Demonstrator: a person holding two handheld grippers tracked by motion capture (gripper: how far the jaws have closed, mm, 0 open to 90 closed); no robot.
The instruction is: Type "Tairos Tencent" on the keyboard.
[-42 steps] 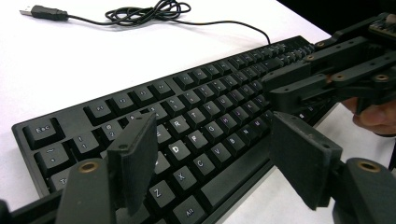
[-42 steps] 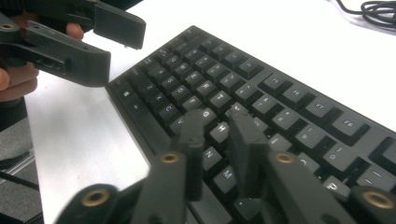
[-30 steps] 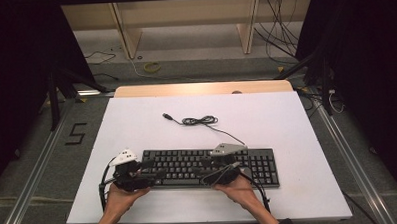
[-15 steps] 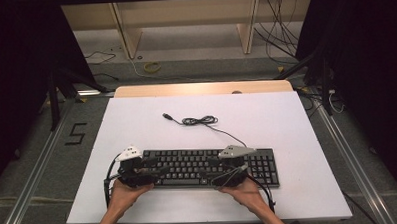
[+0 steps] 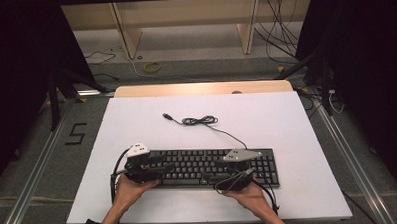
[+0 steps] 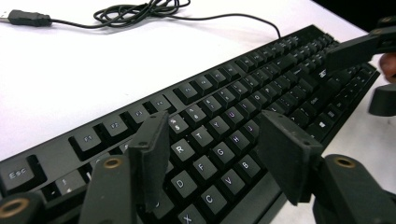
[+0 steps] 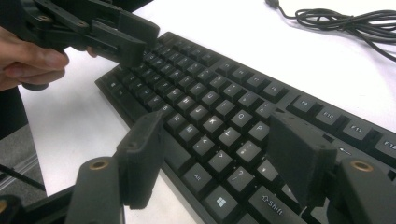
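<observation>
High view, keyboard: a black full-size keyboard (image 5: 208, 167) lies lengthwise in the lower middle of the frame, near the close edge of the white table (image 5: 287, 124).
High view, cable: its cable (image 5: 199, 121) runs from the far edge to a loose bundle in the middle of the frame, ending in a USB plug (image 5: 166, 115) that is connected to nothing.
High view, left gripper: the left gripper (image 5: 158, 168) sits at the keyboard's left end, lower left of centre, held by a hand (image 5: 126, 190) coming up from the bottom edge.
High view, right gripper: the right gripper (image 5: 223, 166) sits over the right-hand part, its hand (image 5: 247, 196) below it; the pair looks placed to take the board from both ends.

Left gripper view, jaws: the two black jaws stand wide apart in the lower frame, holding nothing.
Left gripper view, keys: letter keys R, T, G and H show between the jaws, so the gripper hovers over the key field, probably lining up.
Left gripper view, other gripper: the right one shows at the upper right edge.

Right gripper view, jaws: spread wide too, empty, in the lower frame.
Right gripper view, keys: the Alt, Windows and Shift keys lie just ahead of them.
Right gripper view, other gripper: the left one and its fingers (image 7: 28, 63) show at the upper left.
</observation>
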